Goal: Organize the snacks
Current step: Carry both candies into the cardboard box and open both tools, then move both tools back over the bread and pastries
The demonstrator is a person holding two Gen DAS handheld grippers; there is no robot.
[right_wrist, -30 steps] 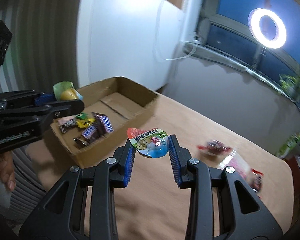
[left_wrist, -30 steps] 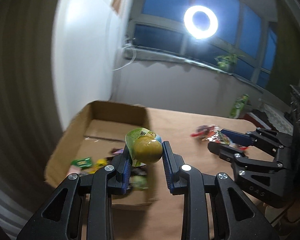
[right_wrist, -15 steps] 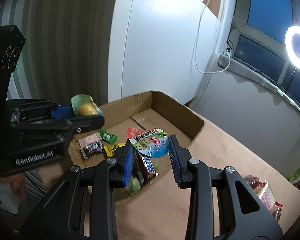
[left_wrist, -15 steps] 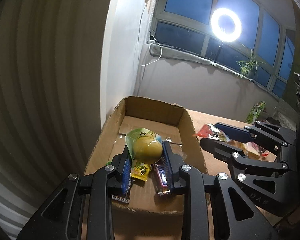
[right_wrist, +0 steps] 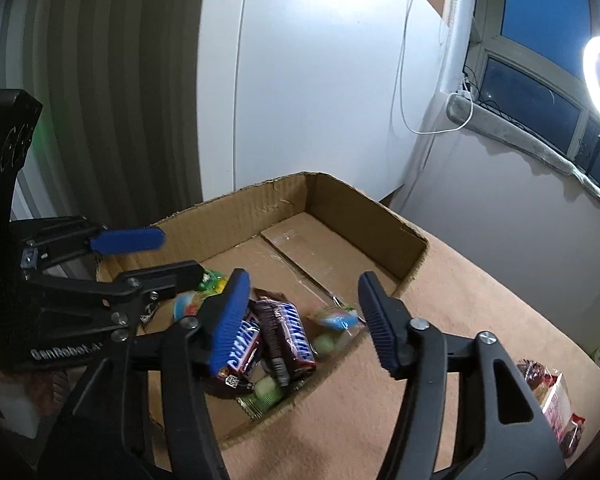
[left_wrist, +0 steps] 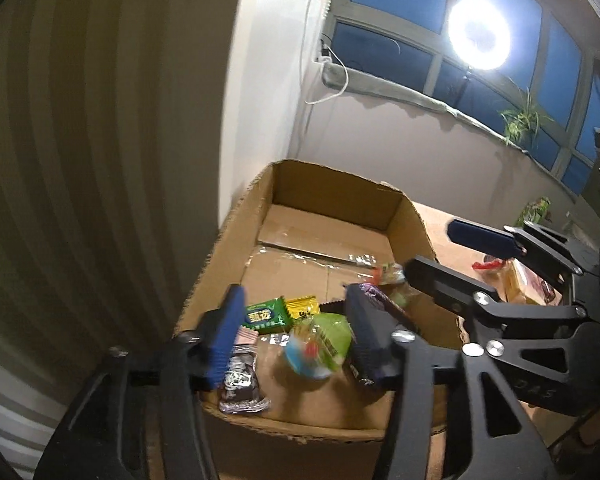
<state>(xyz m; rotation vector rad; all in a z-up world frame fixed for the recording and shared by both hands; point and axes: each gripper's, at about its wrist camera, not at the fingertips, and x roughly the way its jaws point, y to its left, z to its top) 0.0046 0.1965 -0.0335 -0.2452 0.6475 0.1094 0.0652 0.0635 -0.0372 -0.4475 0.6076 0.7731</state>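
Left wrist view: left gripper (left_wrist: 296,336) fingers are opening; the green-lidded jelly cup (left_wrist: 320,346) lies blurred between them, unpressed, over the open brown cardboard box (left_wrist: 332,188). Right gripper (right_wrist: 304,320) fingers are also opening; its blue-and-green jelly cup (right_wrist: 336,320) sits below them, inside the box's near-right corner. Remaining packets (right_wrist: 552,400) lie right, nearer the right gripper, on the tan surface (right_wrist: 480,300).

Dim room, glaring ring light (left_wrist: 479,33), fisheye-warped edges.

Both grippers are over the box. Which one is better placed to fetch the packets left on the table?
Probably the right gripper: the packets lie on the table on its side of the box; the left gripper is beyond it. Both jaws are opening, gripping nothing.
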